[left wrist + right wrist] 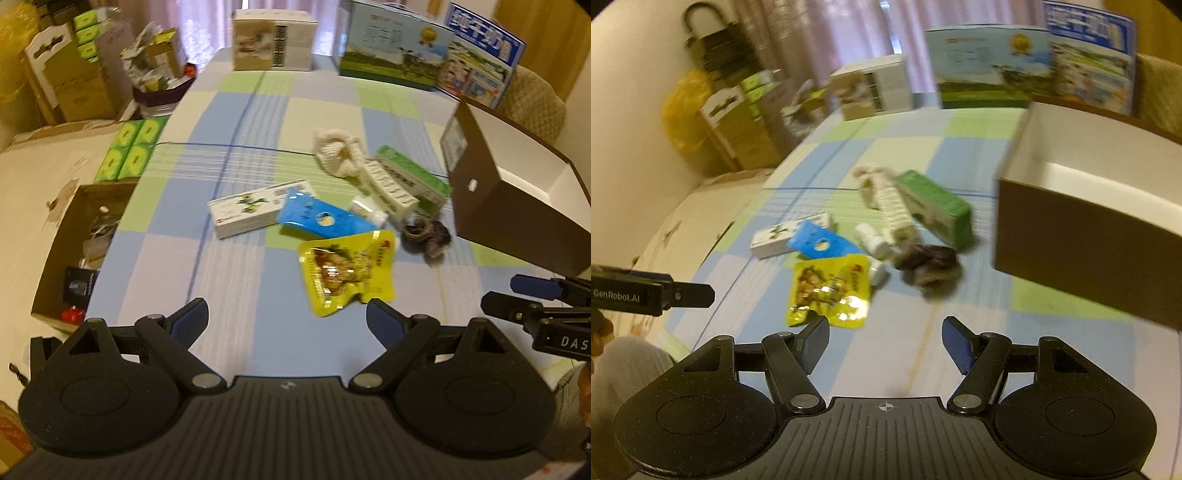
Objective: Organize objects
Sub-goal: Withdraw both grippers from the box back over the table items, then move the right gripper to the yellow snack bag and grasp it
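Hovering above the checked tablecloth, the left gripper has its jaws spread wide and holds nothing; the right gripper is likewise spread and empty. Taking the brown box as landmark (open top, white inside): a dark hair tie lies just beside its near corner, a green carton and a white ribbed item near its left face. Further left lie a small white bottle, a blue packet, a yellow snack pouch touching it, and a white box farthest from the landmark.
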Demonstrator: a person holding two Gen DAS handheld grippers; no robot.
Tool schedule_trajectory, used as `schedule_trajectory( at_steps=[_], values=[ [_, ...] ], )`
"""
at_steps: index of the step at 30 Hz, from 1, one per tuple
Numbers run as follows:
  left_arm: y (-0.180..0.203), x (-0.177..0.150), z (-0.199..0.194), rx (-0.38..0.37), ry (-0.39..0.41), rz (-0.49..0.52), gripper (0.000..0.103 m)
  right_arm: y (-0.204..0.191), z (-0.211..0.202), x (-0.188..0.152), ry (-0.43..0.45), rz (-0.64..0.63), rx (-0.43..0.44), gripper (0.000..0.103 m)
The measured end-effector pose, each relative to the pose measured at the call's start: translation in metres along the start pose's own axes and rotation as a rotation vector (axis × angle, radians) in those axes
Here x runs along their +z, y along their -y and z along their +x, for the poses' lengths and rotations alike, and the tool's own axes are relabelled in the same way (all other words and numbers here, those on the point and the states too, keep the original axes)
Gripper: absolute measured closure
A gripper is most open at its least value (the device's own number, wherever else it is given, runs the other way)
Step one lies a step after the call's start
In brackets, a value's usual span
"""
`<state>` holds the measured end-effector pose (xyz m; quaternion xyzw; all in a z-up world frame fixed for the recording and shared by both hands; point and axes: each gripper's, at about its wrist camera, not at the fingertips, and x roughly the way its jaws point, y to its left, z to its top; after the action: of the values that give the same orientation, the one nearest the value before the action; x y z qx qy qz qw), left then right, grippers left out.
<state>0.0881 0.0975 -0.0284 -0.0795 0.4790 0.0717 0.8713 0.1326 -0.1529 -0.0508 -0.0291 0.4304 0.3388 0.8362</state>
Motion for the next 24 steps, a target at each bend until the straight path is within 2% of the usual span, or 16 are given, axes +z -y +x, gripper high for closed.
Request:
schedule_trajectory(
  at_steps=[5, 7, 10, 14, 16, 17, 24],
  values=[
    [-0.026, 0.003, 0.010, 0.040, 0.005, -0.053, 0.013, -0.012, 0.036, 0.019, 0.019, -0.077, 0.034, 0.039],
    [-0.036, 0.004, 0.014, 0.052, 0.003, -0.075, 0.013, -0.014, 0.053, 0.027, 0.027, -0.091, 0.052, 0.047],
    [-0.046, 0.005, 0.019, 0.064, -0.003, -0.096, 0.013, -0.015, 0.078, 0.038, 0.012, -0.121, 0.064, 0.051],
    [-0.053, 0.003, 0.023, 0.066, -0.011, -0.109, 0.013, -0.017, 0.107, 0.048, -0.002, -0.176, 0.061, 0.053],
    [-0.055, 0.001, 0.025, 0.065, -0.017, -0.111, 0.013, -0.019, 0.118, 0.051, -0.011, -0.201, 0.070, 0.062],
    [-0.055, 0.000, 0.026, 0.064, -0.019, -0.110, 0.013, -0.019, 0.124, 0.052, -0.018, -0.212, 0.075, 0.062],
    [-0.055, -0.004, 0.032, 0.056, -0.034, -0.112, 0.013, -0.010, 0.143, 0.052, -0.081, -0.203, 0.135, 0.069]
  ],
)
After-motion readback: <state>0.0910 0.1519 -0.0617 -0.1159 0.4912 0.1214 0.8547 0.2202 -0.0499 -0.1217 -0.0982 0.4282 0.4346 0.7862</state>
